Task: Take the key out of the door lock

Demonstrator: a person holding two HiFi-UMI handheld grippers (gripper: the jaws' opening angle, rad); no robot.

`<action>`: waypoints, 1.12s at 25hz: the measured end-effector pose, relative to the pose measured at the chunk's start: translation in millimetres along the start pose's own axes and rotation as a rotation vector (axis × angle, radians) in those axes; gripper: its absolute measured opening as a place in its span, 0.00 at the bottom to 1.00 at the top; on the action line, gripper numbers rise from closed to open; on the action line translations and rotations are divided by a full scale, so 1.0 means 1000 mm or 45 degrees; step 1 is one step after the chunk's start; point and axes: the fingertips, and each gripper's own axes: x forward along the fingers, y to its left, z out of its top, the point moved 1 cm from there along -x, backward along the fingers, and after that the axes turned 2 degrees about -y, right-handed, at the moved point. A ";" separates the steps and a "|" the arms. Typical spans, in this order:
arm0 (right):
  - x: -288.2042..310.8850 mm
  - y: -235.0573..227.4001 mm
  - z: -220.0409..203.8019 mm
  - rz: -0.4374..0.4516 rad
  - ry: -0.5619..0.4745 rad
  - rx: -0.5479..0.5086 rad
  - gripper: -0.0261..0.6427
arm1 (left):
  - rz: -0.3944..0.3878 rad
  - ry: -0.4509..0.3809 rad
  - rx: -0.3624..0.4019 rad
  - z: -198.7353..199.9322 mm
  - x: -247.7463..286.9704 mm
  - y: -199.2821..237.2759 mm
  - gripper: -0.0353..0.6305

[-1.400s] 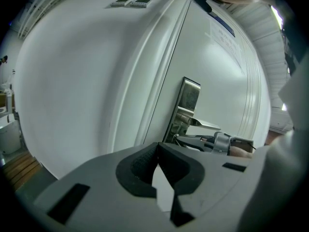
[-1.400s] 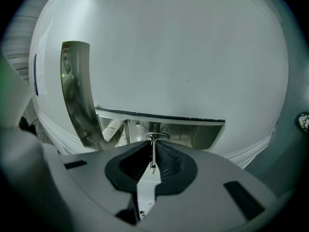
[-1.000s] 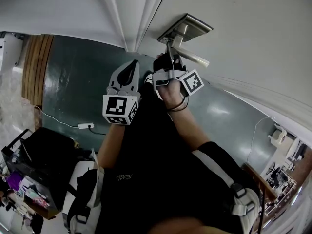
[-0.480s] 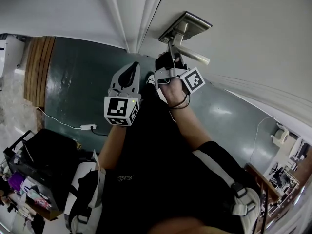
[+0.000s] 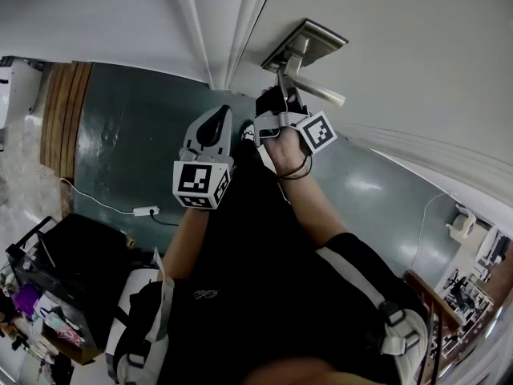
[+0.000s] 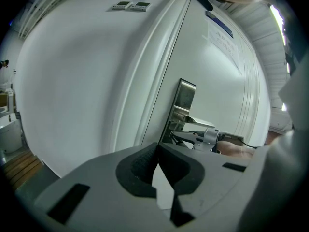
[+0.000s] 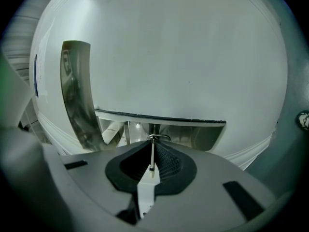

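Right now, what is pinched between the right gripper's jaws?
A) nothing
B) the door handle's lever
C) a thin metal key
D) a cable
C: in the right gripper view, the right gripper has its pads closed on the thin key, just below the door handle.

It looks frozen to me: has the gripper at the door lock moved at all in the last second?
No. The right gripper stays in the same spot just under the door handle, shut on the key.

light: soft, even indoor | glare: sheen on floor (image 5: 358, 180) | edges: fisheye warp, dark vignette
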 end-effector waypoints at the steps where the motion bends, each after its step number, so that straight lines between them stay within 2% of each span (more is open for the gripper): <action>1: 0.000 0.000 0.000 0.000 0.001 0.003 0.08 | 0.002 -0.001 -0.001 0.000 0.000 0.001 0.09; 9: -0.007 -0.001 -0.005 -0.001 -0.029 0.088 0.08 | 0.004 0.000 -0.006 -0.001 -0.001 0.005 0.09; 16: -0.013 -0.004 -0.006 0.002 -0.009 0.023 0.08 | -0.002 -0.003 -0.002 0.001 0.000 0.008 0.09; 28: -0.017 -0.003 -0.008 -0.005 -0.010 0.006 0.08 | 0.009 0.001 -0.009 -0.002 -0.014 0.013 0.09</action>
